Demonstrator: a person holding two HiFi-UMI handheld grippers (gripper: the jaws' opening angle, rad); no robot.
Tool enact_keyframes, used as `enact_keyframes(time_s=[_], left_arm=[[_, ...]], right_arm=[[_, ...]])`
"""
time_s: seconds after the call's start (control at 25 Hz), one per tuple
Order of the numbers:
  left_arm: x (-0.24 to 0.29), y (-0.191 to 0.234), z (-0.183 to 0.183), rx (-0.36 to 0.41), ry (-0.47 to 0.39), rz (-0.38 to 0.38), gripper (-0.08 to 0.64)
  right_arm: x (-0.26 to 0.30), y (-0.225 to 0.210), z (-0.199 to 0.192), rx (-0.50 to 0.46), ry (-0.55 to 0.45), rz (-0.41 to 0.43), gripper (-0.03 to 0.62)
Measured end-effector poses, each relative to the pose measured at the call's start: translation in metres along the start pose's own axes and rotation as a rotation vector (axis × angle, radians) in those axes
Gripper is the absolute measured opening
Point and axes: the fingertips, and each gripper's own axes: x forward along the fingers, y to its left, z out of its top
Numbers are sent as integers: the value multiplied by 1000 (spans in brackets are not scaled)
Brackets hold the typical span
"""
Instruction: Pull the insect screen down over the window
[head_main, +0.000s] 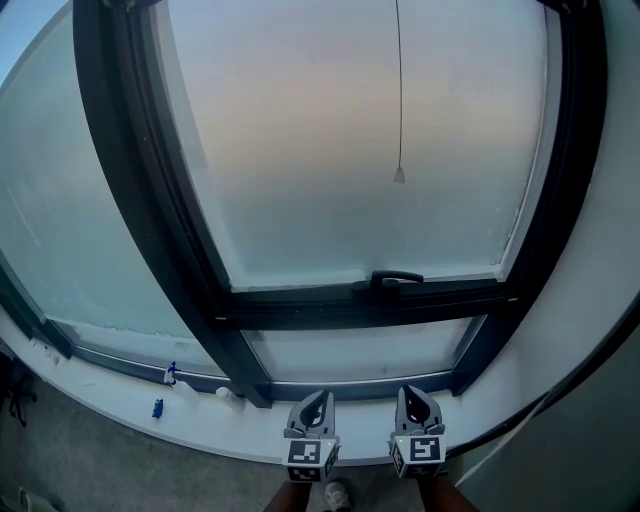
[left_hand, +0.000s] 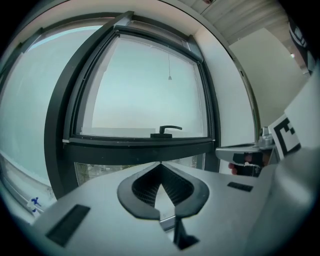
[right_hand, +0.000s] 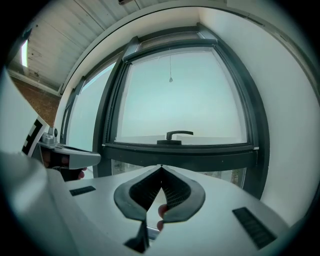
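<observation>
A dark-framed window (head_main: 150, 200) fills the head view, with a black handle (head_main: 395, 279) on its lower rail. From above, a thin pull cord ending in a small toggle (head_main: 399, 174) hangs in front of the pane; the insect screen itself is out of view. My left gripper (head_main: 312, 402) and right gripper (head_main: 416, 398) sit side by side low in front of the sill, both shut and empty, well below the toggle. The toggle (left_hand: 169, 78) shows high in the left gripper view, as does the handle (left_hand: 169, 129). In the right gripper view the toggle (right_hand: 170, 79) and handle (right_hand: 178, 134) appear too.
A white sill (head_main: 120, 405) runs under the window, with small blue items (head_main: 158, 407) on it at the left. A white wall (head_main: 610, 240) stands to the right of the frame. A second glazed panel (head_main: 50, 220) lies to the left.
</observation>
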Motion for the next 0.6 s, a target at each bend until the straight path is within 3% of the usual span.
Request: enact_keyframes(time_s=[0.28, 0.6], left_arm=[[37, 17, 10, -19, -14, -70, -5], [68, 27, 29, 10, -55, -87, -5]], right_arm=[[40, -1, 9, 7, 1, -33, 2], [63, -14, 21, 11, -14, -69, 2]])
